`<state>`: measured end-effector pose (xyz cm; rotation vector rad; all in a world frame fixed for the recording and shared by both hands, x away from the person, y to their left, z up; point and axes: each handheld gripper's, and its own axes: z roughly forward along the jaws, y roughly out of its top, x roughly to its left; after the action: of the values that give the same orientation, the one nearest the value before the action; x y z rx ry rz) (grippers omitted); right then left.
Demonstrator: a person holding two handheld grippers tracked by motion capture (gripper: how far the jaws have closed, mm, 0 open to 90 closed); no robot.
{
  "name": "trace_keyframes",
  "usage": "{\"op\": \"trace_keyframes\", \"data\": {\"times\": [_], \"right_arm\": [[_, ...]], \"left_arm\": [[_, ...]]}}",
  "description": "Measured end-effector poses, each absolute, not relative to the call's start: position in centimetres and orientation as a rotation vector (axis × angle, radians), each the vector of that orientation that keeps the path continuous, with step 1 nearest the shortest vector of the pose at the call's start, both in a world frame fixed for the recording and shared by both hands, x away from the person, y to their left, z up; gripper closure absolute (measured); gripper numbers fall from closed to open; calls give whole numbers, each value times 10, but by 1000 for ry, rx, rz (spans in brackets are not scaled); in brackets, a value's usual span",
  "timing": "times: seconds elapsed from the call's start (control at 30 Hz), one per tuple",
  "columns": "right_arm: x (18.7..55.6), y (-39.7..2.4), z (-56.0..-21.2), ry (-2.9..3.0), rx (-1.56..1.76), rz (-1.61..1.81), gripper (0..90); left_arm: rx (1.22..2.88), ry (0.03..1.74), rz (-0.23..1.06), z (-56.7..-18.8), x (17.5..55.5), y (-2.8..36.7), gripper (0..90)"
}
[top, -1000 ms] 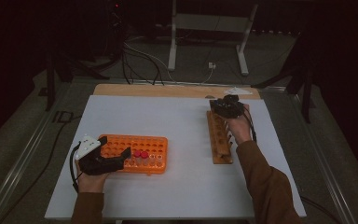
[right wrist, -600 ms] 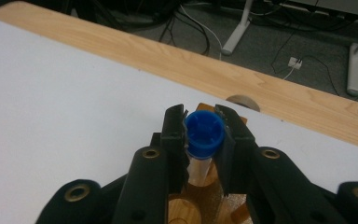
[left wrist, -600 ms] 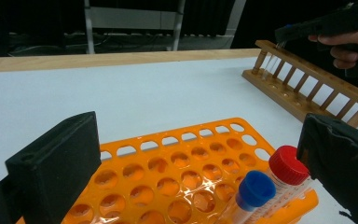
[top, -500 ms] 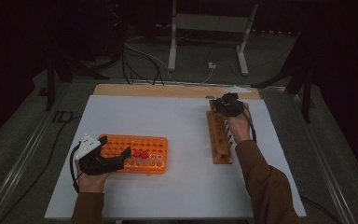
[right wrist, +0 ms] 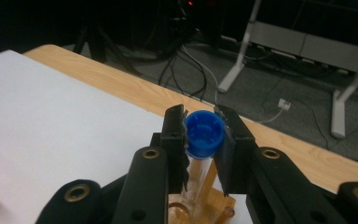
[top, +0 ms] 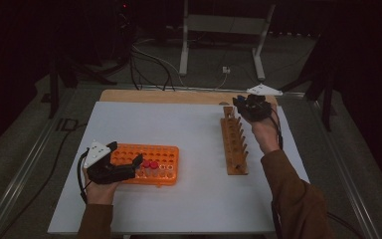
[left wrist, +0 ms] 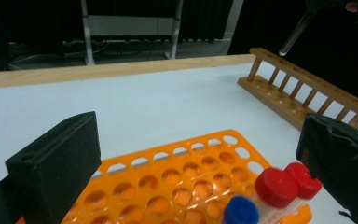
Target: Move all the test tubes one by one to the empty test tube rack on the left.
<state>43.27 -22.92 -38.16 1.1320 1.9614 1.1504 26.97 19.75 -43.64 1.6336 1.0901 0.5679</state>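
My right gripper (top: 239, 105) hangs over the far end of a wooden tube rack (top: 234, 144) and is shut on a clear test tube with a blue cap (right wrist: 204, 133). The pads clamp the tube just under the cap. The tube (left wrist: 292, 36) hangs clear above the wooden rack (left wrist: 307, 93). My left gripper (top: 129, 162) rests at the left end of an orange tube rack (top: 166, 154), its jaws standing wide apart over the holes of the orange rack (left wrist: 168, 177). Red-capped tubes (left wrist: 277, 186) and a blue-capped one (left wrist: 240, 212) stand in the rack near the right-hand jaw.
Both racks lie on a white sheet (top: 179, 124) spread over a wooden table (top: 144, 95). Behind the table, cables (top: 154, 64) and a metal stand's legs (top: 219, 45) sit on the dark floor. Bare sheet lies between the two racks.
My right gripper has risen from the wooden rack's far end, taking the blue-capped tube up with it. The left gripper has stayed at the orange rack.
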Motion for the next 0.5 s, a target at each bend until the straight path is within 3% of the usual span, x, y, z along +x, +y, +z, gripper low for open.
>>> {"op": "trace_keyframes", "data": {"times": [0.5], "right_arm": [[381,-190,-368,2147,989,1313,756]], "left_arm": [[1708,1000,586,-421,277,159,6]]}}
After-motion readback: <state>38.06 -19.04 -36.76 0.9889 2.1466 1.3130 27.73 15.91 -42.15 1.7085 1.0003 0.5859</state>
